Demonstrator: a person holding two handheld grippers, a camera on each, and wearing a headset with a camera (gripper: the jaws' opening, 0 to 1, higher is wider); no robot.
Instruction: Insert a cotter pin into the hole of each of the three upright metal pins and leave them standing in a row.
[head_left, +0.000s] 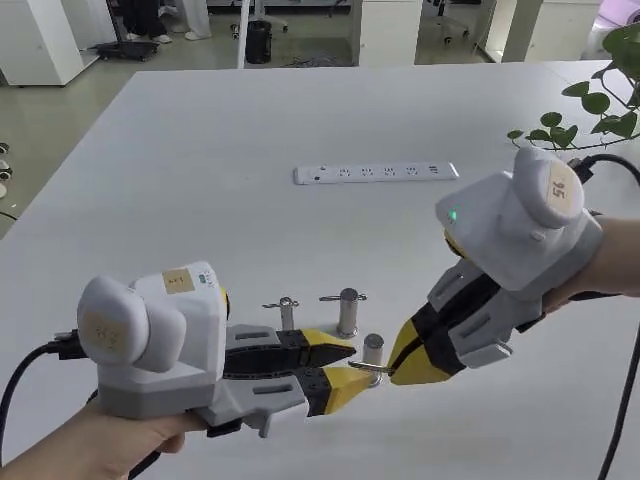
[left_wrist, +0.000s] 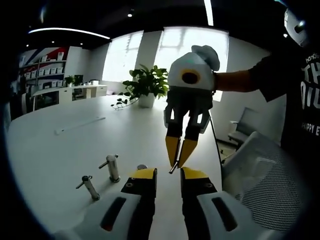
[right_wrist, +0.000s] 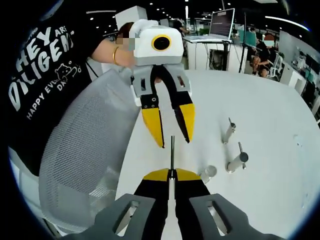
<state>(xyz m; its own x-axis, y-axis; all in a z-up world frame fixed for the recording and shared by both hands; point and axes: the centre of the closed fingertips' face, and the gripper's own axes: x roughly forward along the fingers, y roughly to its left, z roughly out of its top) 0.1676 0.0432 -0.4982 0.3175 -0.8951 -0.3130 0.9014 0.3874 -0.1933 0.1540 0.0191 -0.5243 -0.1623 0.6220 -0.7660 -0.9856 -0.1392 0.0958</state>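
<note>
Three upright metal pins stand in a row on the white table (head_left: 200, 180). The far pin (head_left: 287, 313) and the middle pin (head_left: 347, 310) each carry a cotter pin through the top. The nearest pin (head_left: 373, 348) has a bare top. My right gripper (head_left: 392, 375) is shut on a loose cotter pin (right_wrist: 172, 150), just in front of the bare pin (right_wrist: 208, 172). The left gripper (head_left: 345, 365) faces it with jaws open, and the cotter pin's (left_wrist: 173, 165) free end reaches between its tips (left_wrist: 168, 174). The bare pin (left_wrist: 142, 167) peeks from behind my left jaw.
A white power strip (head_left: 377, 173) lies across the table's middle. A potted plant (head_left: 600, 100) stands at the far right edge. A mesh chair (right_wrist: 85, 150) is beside the near edge of the table. The person's hands hold both grippers.
</note>
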